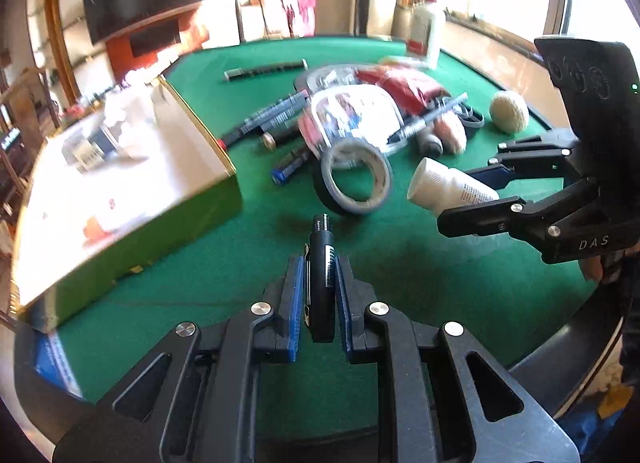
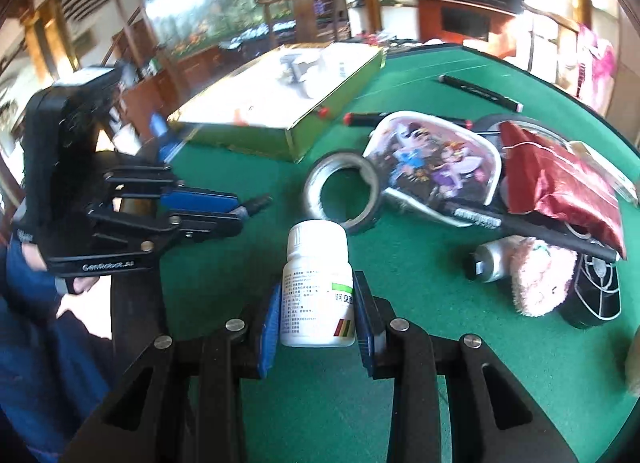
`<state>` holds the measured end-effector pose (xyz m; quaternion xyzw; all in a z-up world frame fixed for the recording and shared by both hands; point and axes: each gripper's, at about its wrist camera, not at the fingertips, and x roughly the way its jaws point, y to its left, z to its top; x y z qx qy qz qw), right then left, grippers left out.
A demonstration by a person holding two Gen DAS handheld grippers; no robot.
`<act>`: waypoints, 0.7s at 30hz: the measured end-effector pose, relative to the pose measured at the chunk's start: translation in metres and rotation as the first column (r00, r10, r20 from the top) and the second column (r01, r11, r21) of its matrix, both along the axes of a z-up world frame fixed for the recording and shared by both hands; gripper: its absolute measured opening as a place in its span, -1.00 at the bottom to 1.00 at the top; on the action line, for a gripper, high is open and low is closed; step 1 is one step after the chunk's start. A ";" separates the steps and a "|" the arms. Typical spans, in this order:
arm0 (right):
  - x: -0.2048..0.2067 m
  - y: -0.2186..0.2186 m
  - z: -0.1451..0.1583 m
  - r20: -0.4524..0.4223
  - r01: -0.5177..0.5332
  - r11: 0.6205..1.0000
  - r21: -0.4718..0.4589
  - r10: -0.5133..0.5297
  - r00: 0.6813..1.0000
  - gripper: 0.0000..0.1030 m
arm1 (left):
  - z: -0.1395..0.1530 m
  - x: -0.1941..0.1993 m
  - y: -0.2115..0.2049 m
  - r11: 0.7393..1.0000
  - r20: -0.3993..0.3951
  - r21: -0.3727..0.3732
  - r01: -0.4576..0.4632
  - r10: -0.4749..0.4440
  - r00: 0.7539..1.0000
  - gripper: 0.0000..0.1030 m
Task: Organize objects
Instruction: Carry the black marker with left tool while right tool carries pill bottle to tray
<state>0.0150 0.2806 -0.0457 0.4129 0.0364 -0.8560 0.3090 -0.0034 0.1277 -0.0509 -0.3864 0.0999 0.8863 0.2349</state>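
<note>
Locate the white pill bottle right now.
The white pill bottle is clamped in the right gripper, above the green table, just short of the tape roll.

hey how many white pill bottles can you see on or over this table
2: one white bottle gripped by the right gripper, another standing at the table's far edge. The clutter pile may hide more.

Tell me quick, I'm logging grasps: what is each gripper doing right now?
Left gripper: closed on a black pen-like tool, lifted above the green table.
Right gripper: closed on a white pill bottle.
</note>
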 end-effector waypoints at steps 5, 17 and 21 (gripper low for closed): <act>-0.005 0.004 0.009 -0.010 0.060 0.995 -0.080 -0.061 0.998 -0.37 | 0.007 -0.001 -0.005 0.999 -0.060 -0.009 -0.036 0.035 0.998 -0.71; -0.012 -0.017 0.018 -0.005 0.082 0.984 -0.159 -0.084 0.996 -0.37 | 0.016 0.001 -0.029 0.996 -0.124 -0.024 -0.089 0.085 0.989 -0.71; -0.016 -0.031 0.022 -0.004 0.080 0.981 -0.175 -0.082 0.997 -0.37 | 0.022 0.000 -0.040 0.994 -0.141 -0.014 -0.107 0.104 0.985 -0.71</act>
